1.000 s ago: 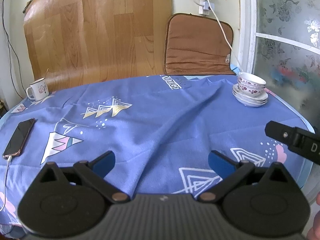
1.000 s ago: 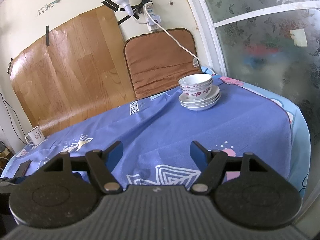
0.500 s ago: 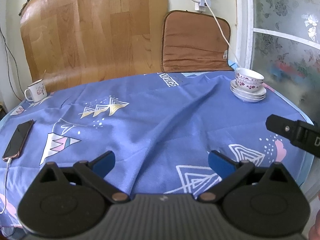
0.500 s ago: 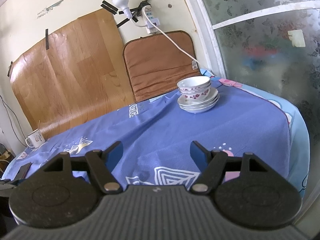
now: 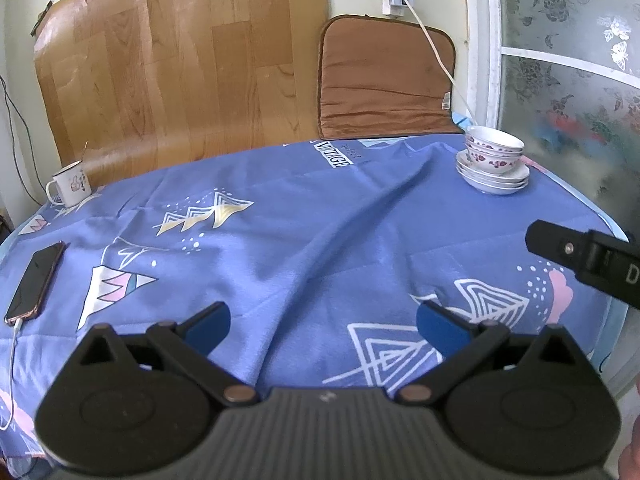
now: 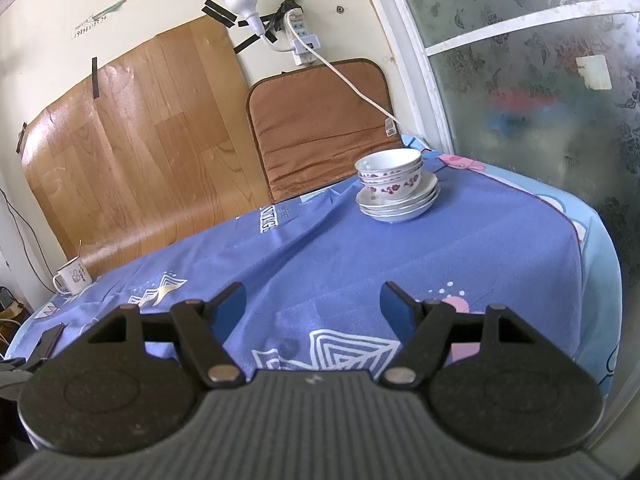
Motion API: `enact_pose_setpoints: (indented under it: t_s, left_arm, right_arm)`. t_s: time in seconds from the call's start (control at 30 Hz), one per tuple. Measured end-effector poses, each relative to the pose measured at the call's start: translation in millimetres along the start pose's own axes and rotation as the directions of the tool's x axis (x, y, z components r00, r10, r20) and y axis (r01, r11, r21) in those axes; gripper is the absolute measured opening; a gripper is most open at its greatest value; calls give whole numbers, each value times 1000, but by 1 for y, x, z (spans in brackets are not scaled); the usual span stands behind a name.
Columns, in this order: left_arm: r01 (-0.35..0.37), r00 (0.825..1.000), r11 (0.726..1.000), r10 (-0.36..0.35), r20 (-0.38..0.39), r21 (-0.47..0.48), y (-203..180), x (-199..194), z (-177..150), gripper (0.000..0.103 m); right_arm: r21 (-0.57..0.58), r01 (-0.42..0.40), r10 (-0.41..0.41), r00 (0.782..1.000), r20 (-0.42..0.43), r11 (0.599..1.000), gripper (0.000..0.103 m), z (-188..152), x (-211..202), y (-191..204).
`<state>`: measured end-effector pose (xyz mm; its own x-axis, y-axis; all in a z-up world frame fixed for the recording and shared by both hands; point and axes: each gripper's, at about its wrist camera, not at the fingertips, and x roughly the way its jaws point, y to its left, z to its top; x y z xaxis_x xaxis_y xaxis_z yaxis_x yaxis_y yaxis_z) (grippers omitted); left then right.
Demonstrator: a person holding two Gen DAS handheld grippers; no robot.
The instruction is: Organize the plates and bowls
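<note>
**Both grippers empty, crockery stacked at the far corner**

Fingers of the left gripper (image 5: 322, 322) stand spread wide with only blue tablecloth (image 5: 320, 240) between them; the right gripper (image 6: 313, 304) is likewise parted and holds nothing. Both hang above the near side of the table, well apart from the crockery.

Nested bowls (image 6: 390, 176) sit on a pile of plates (image 6: 396, 204) at the far right corner, close to the frosted glass door (image 6: 540, 100) and the brown cushion (image 6: 320, 128).

Judging by the glaze and floral print, the pieces are ceramic: stiff, smooth, probably slippery and easily chipped, and the whole pile would be heavy for one pinch. A rim grip on the top bowl looks safest, one wall between the pads, lifting one piece at a time.

How many bowls and plates are nested is hard to count. The right gripper enters the left view only as a black bar cut off at the edge. A mug (image 5: 70, 184) and a phone (image 5: 36, 280) lie far left, clear of the work.
</note>
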<state>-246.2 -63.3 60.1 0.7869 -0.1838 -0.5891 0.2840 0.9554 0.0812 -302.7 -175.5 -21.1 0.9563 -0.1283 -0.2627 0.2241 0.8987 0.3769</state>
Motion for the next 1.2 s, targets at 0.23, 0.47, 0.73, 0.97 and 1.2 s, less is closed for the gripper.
enact_pose_setpoints:
  t_s: [0.23,0.47,0.73,0.97,1.2]
  left_arm:
    - [-3,1000,1000,3,14,-1,1,-1,0,103]
    - [-20,999,1000,20,44,2,0,-6,1,103]
    - [-29,999,999,28,38,18,-2,-5,1,103]
    - [-33,999,999,32,35,27,-3,-4,1,103]
    - [-34,999,998,32,39,43,-5,-5,1,103]
  right_arm:
    - [1,-2,2,1000,7,1000,76,-1,0,0]
    - [2,-1,1,1000,12,1000,76,-1,-1,1]
    - [5,-2,2,1000,12,1000,76,-1,-1,1]
    - [5,-2,2,1000,13,1000,76,0,-2,0]
    - [5,-1,1,1000,15,1000,76,0,-1,1]
